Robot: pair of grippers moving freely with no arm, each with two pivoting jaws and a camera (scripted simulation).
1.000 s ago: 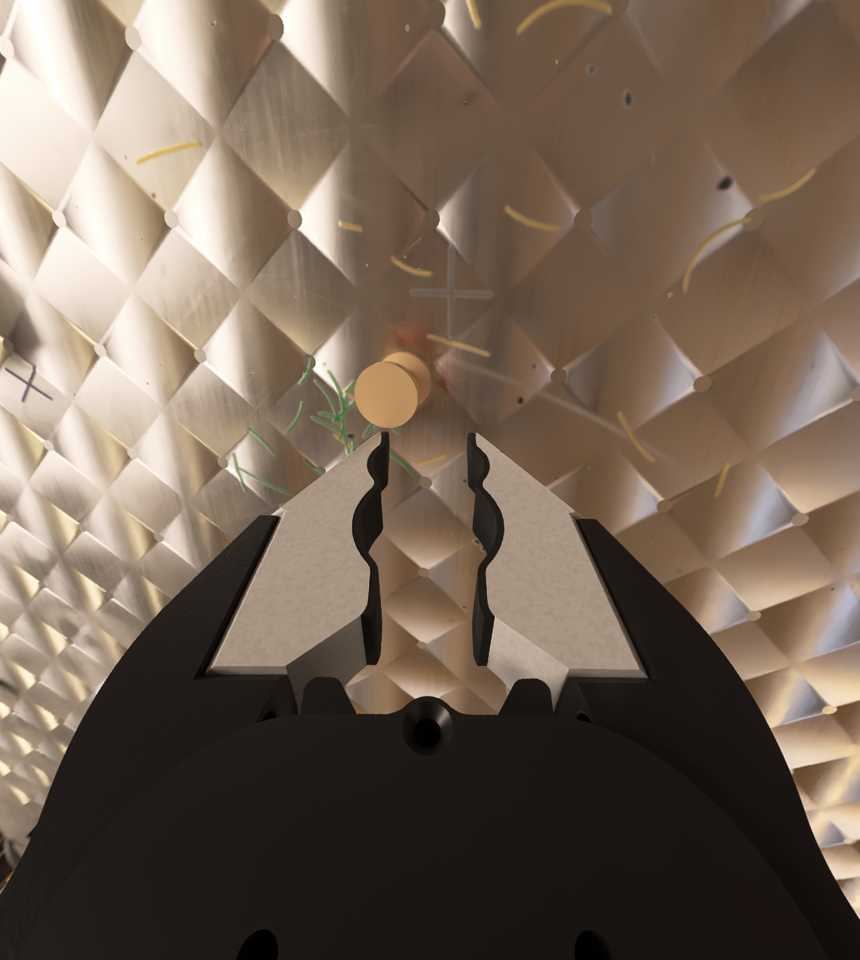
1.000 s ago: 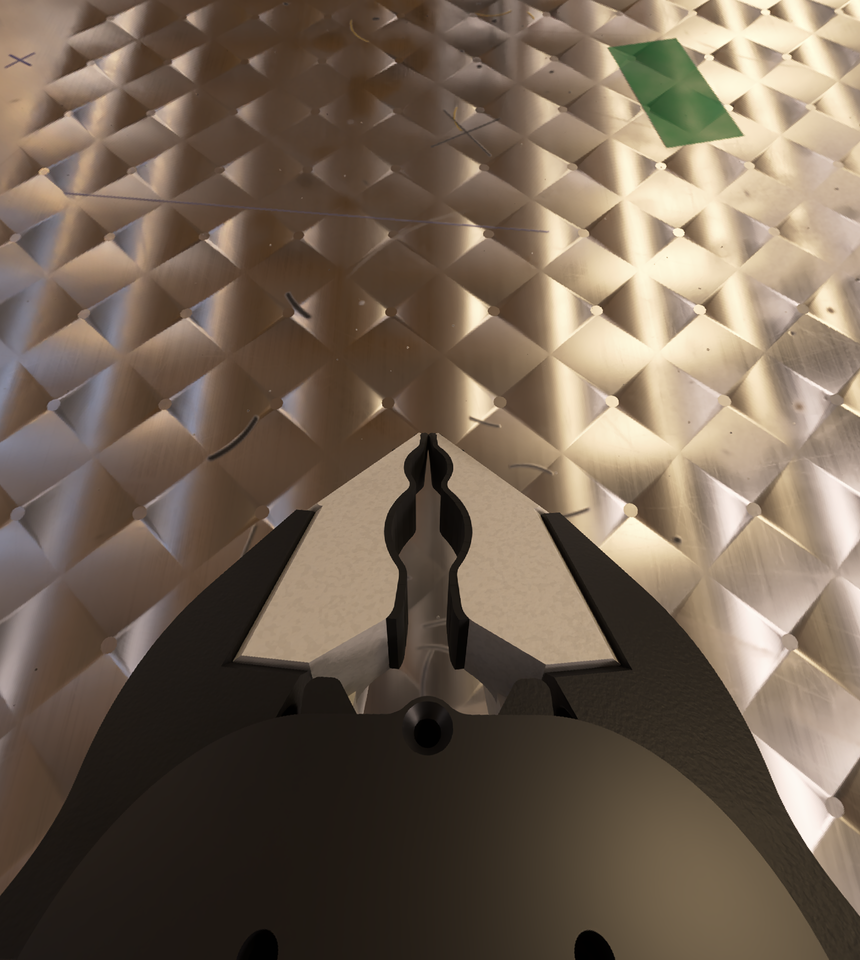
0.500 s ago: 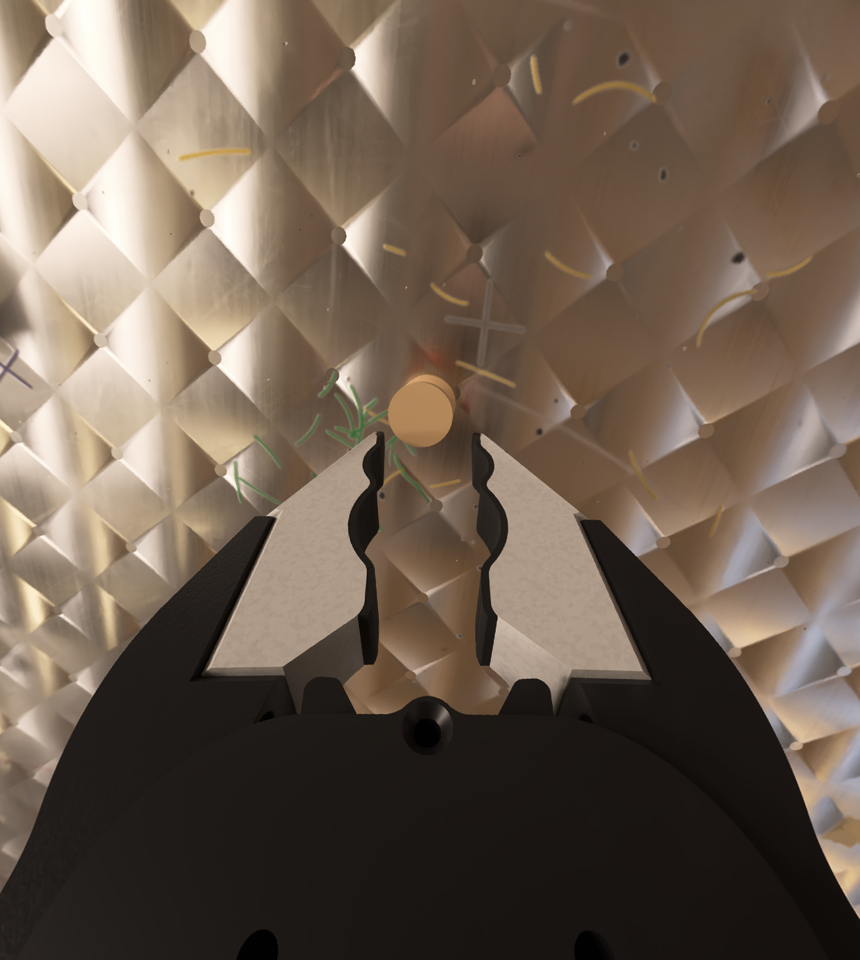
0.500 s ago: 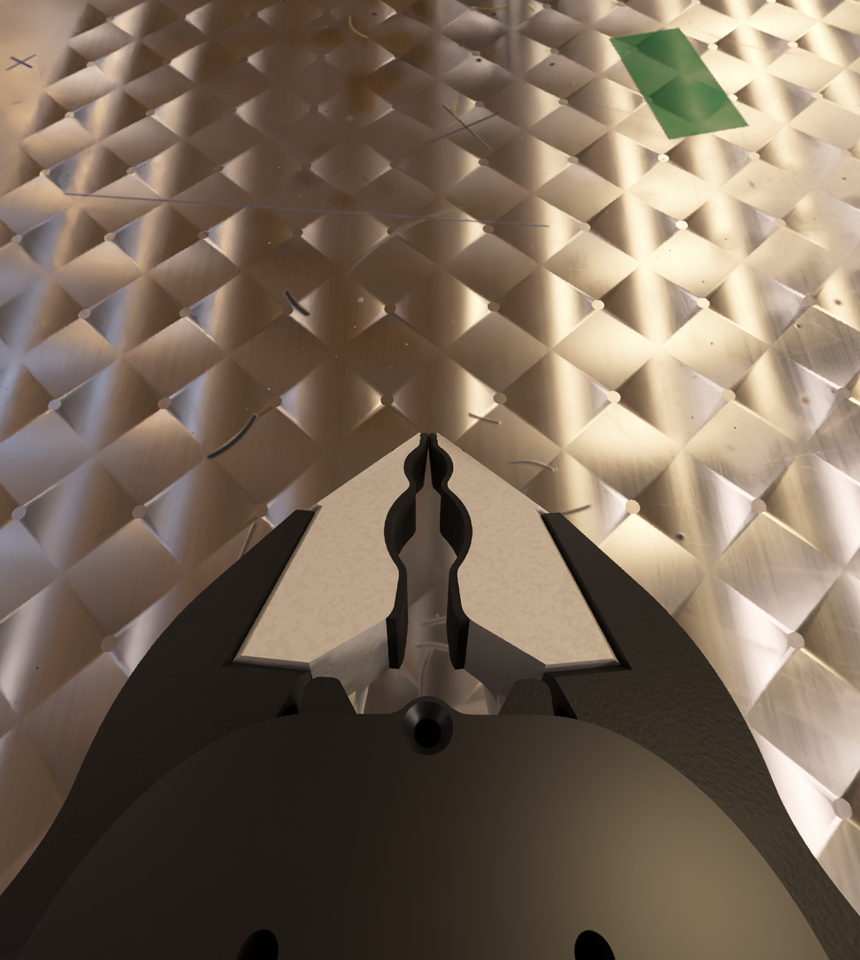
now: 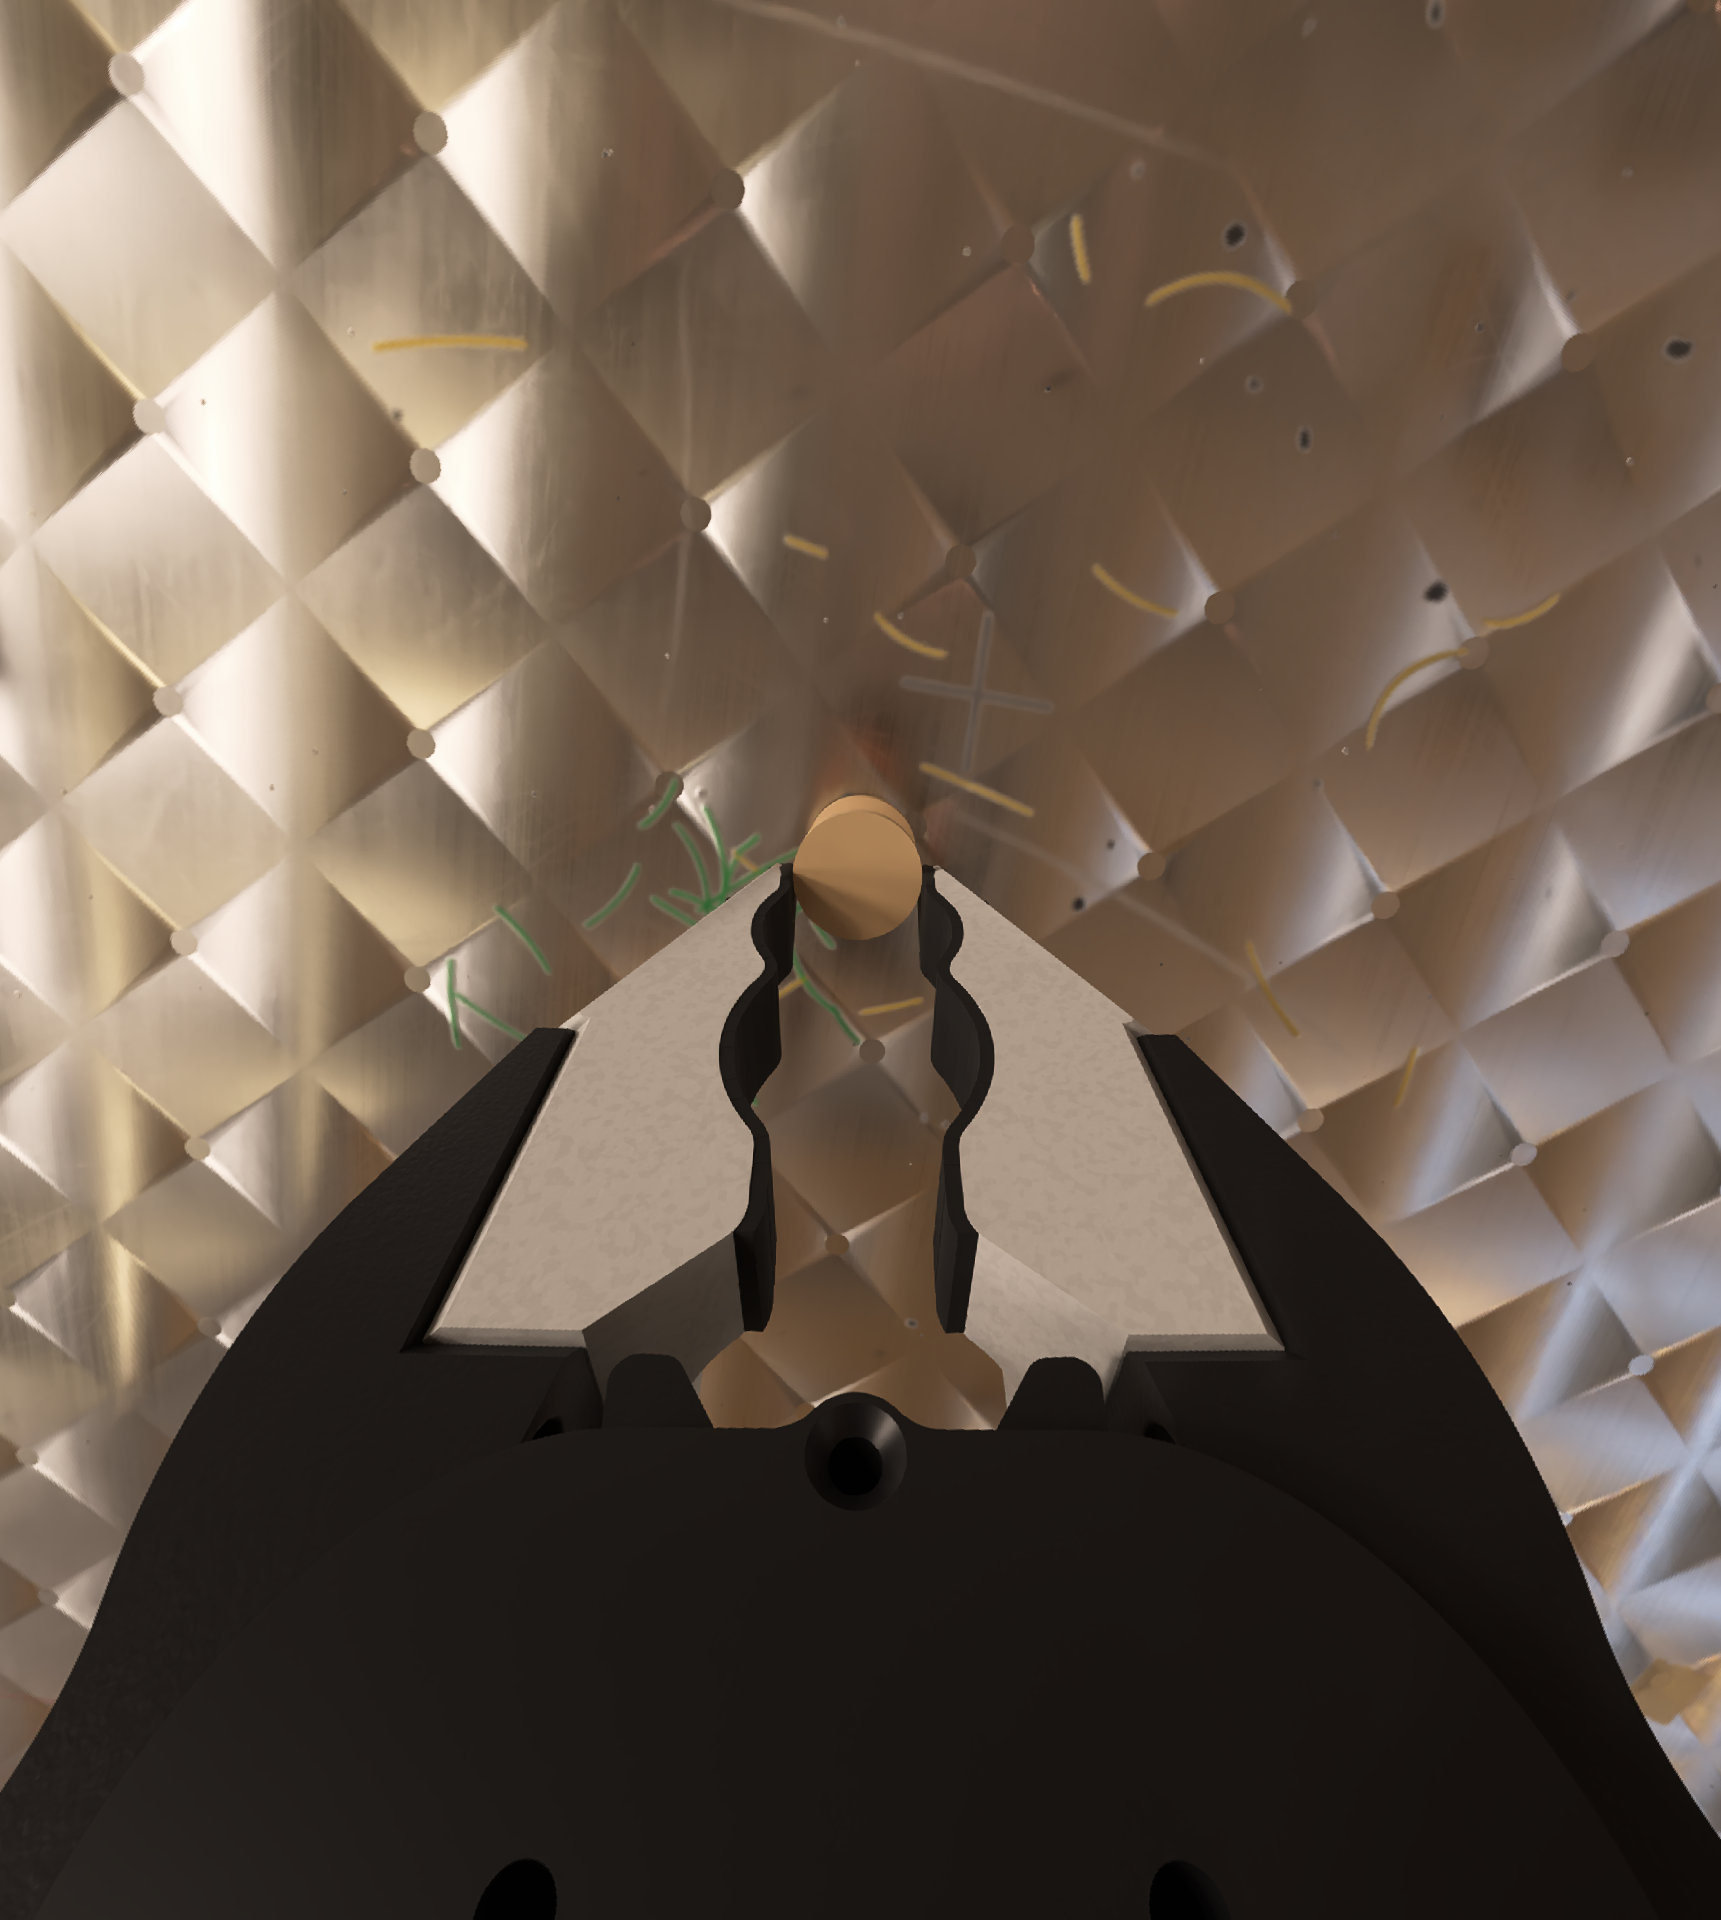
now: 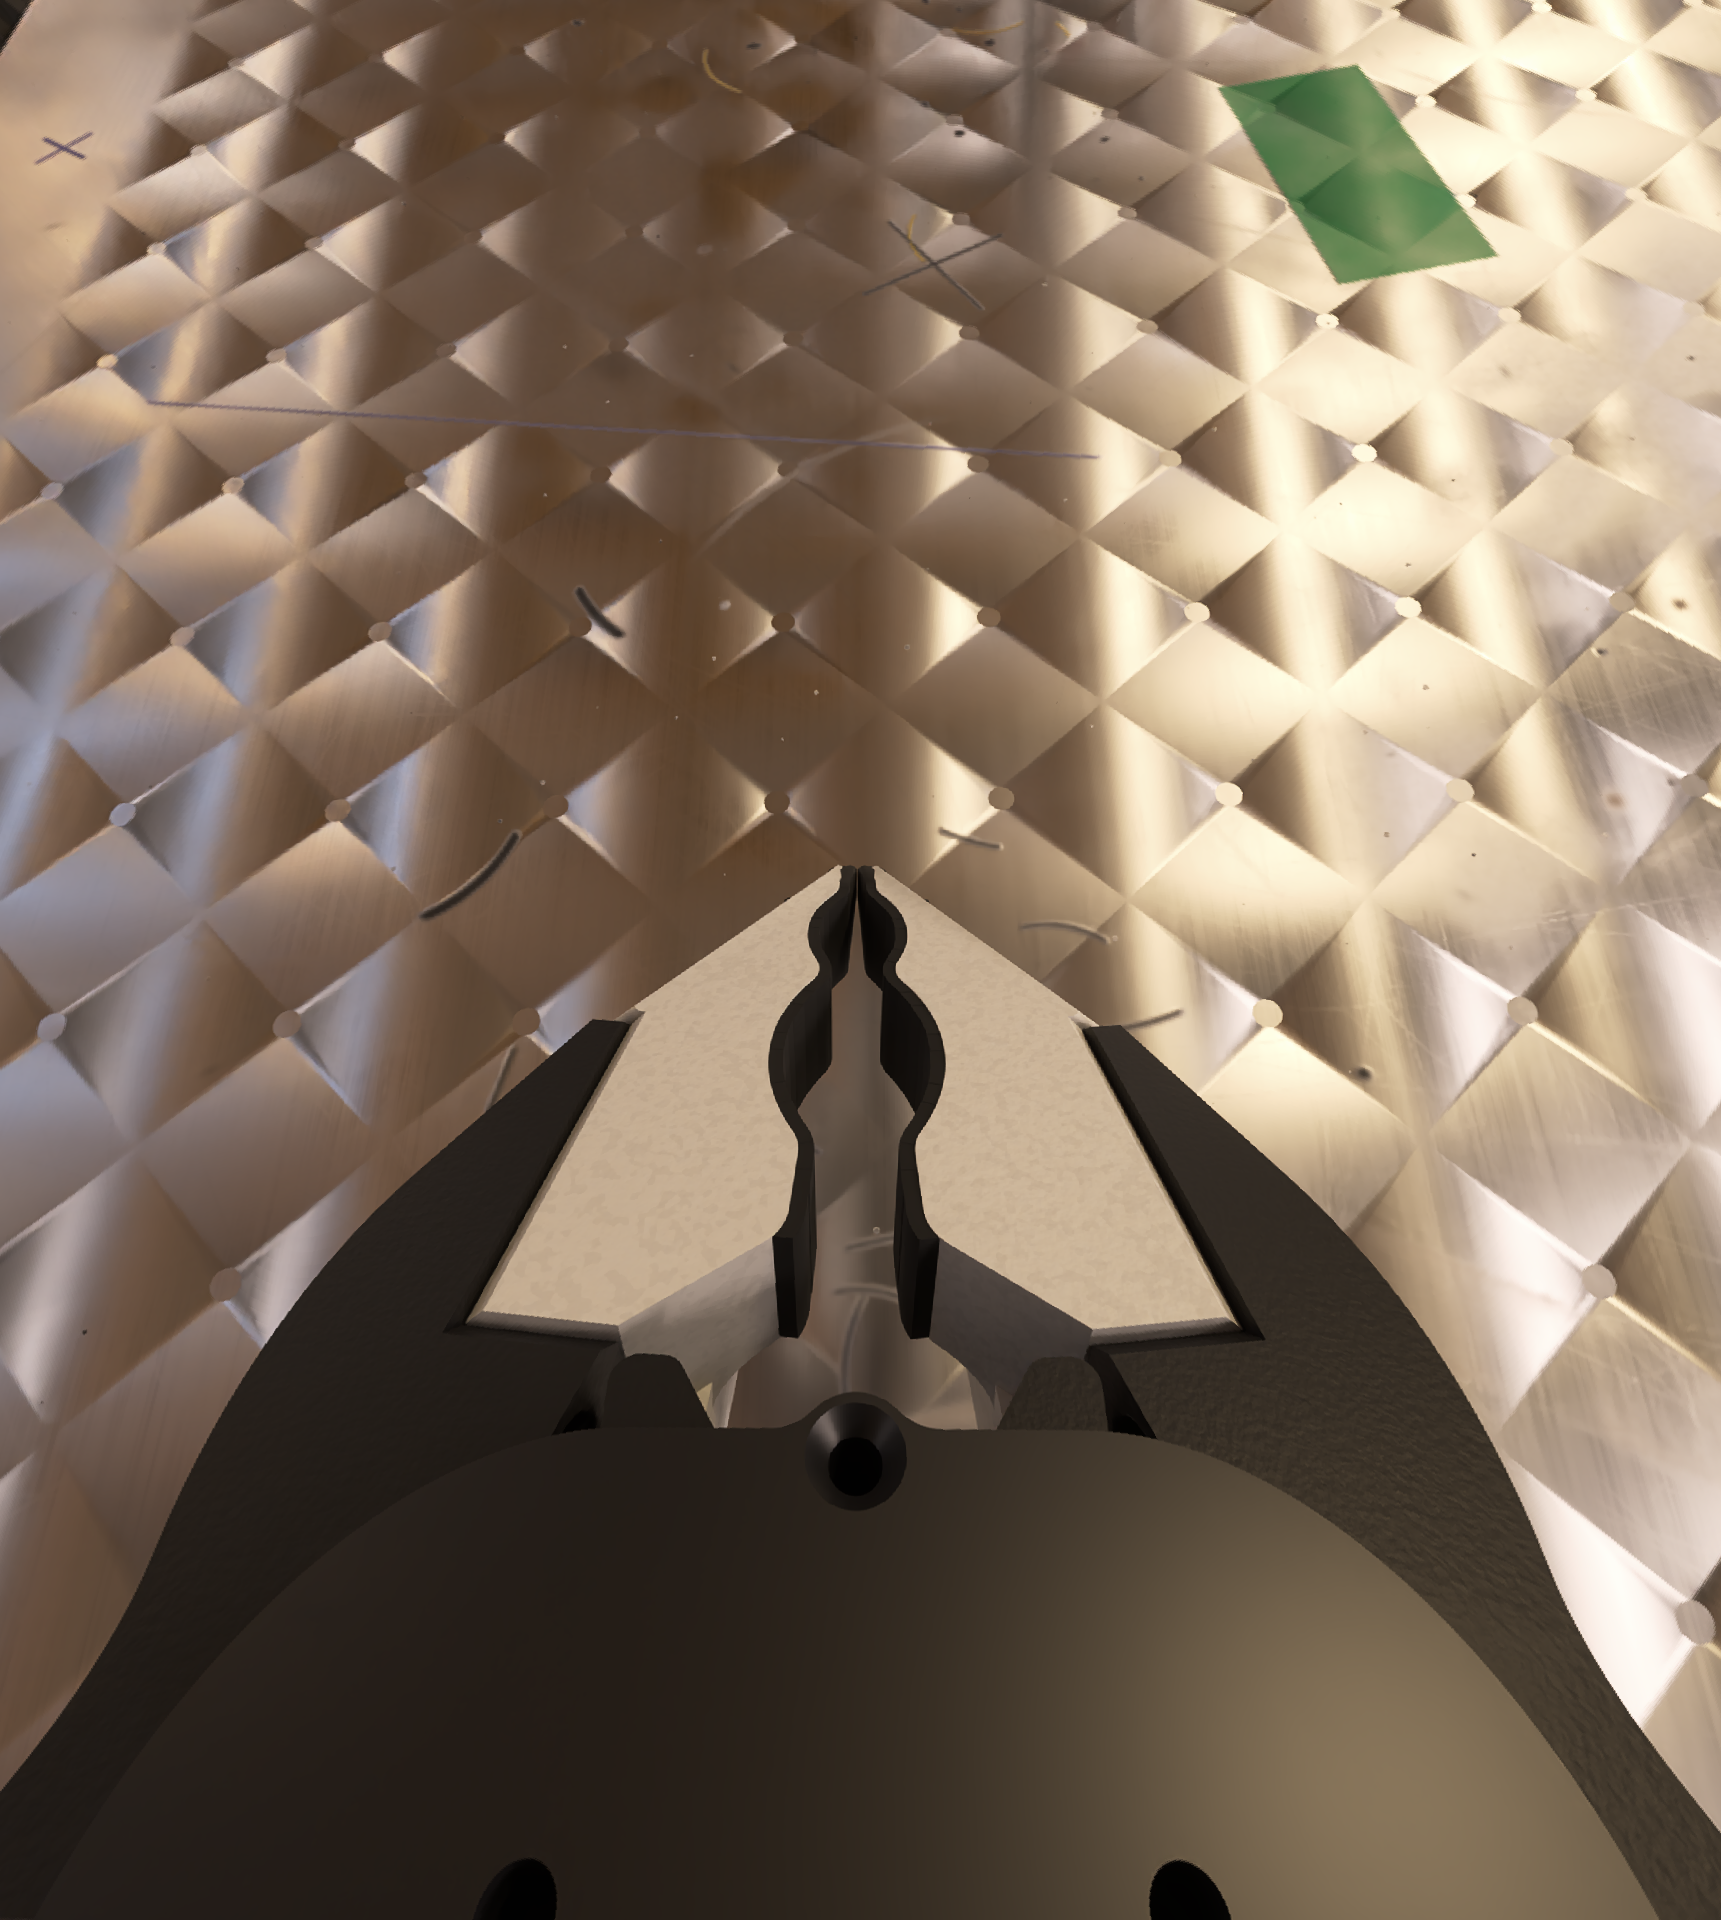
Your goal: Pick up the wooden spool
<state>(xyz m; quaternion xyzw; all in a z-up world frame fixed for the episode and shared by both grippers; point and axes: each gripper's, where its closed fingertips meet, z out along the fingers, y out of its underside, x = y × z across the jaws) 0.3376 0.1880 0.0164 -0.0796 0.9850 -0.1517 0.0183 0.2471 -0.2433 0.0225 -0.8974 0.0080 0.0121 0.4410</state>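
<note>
The wooden spool (image 5: pixel 857 880) is a small tan cylinder standing upright on the quilted metal surface (image 5: pixel 316 520); I look down on its round top. My left gripper (image 5: pixel 858 878) is open, and its two fingertips flank the spool on either side. I cannot tell if the fingers (image 5: pixel 690 1039) touch it. My right gripper (image 6: pixel 856 873) is shut and empty, low over the same metal surface (image 6: pixel 420 520). The spool does not show in the right wrist view.
Thin yellow (image 5: pixel 1214 286) and green (image 5: pixel 721 862) threads lie scattered around the spool. Pen crosses (image 5: pixel 981 701) mark the surface. In the right wrist view a flat green patch (image 6: pixel 1355 171) lies far right and dark curved threads (image 6: pixel 471 883) lie nearby.
My left gripper has moved forward and down toward the spool; the spool now sits between its fingertips instead of ahead of them. The right gripper has hardly moved.
</note>
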